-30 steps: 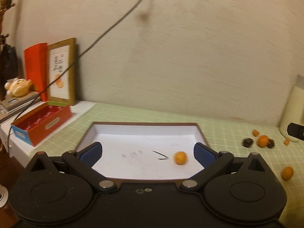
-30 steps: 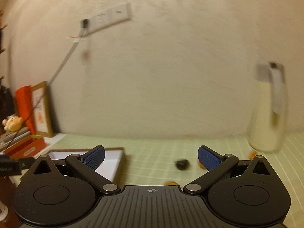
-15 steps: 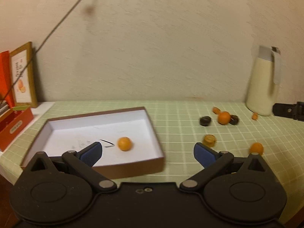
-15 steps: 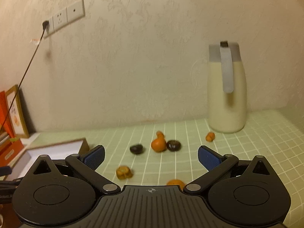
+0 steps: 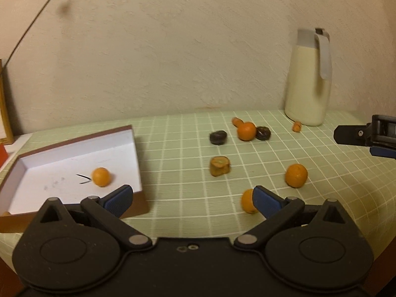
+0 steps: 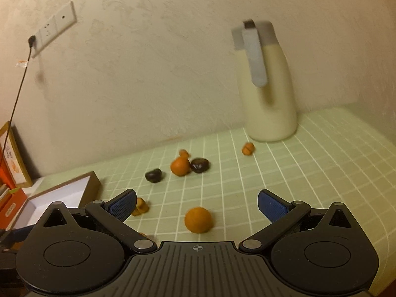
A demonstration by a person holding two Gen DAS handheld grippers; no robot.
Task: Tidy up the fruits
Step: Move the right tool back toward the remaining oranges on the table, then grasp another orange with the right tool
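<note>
- Over the counter (image 5: 188, 198), both tools now swung away from the box (image 5: 74, 148) toward loose fruit.
- Left tool (image 5: 191, 199) and right tool (image 6: 196, 204) spread wide, empty.
- One orange (image 5: 100, 177) boxed; nearest orange (image 6: 198, 219) probably next.

You're seeing one orange (image 5: 100, 177) sitting inside the open white box (image 5: 74, 148), others (image 5: 296, 175) lying scattered across the tabletop (image 5: 173, 148)

Wall (image 5: 173, 49): rough textured plaster, matt. Tablecloth (image 5: 188, 133): green grid, smooth. Jug (image 6: 269, 99): cream, satin plastic; box (image 5: 74, 153): matt white card inside.
</note>
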